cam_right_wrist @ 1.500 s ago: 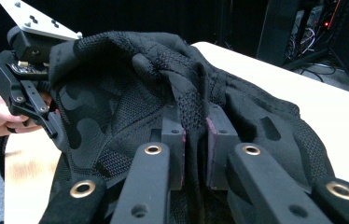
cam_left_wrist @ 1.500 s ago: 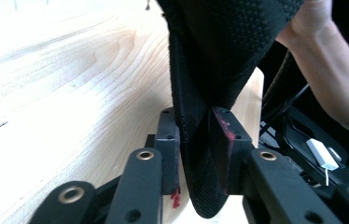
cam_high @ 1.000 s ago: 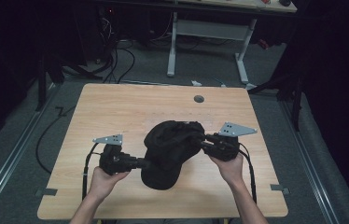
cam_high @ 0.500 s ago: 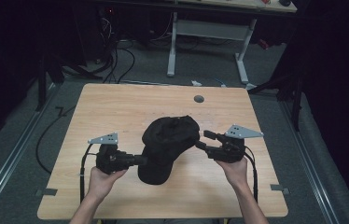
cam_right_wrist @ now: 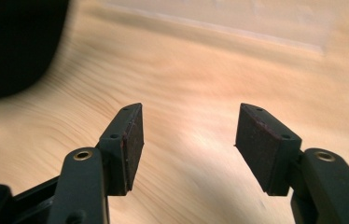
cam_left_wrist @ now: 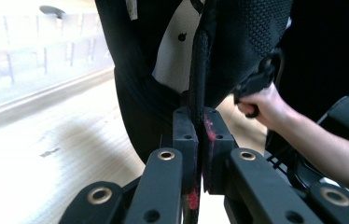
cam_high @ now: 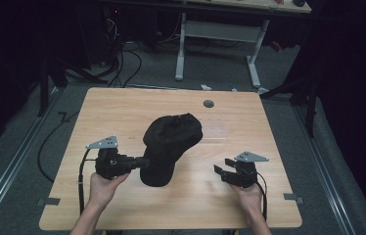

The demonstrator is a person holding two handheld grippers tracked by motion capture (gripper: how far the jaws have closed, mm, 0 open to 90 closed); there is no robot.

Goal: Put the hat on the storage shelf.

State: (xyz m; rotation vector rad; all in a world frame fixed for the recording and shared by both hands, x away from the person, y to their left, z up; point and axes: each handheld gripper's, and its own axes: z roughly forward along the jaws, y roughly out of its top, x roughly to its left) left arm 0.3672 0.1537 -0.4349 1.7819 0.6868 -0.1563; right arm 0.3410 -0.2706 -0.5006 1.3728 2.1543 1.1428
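Your left gripper has its fingers clamped on the black fabric cap's edge; your right gripper, its fingers just opened and empty, hangs over the wooden tabletop.

My left gripper is clamped tight, forearm low; my right gripper sits apart, jaws just spread, seemingly near the surface.

no readable text, labels, brands or numbers anywhere

Black cap — upright on the table's middle, brim edge pinched.
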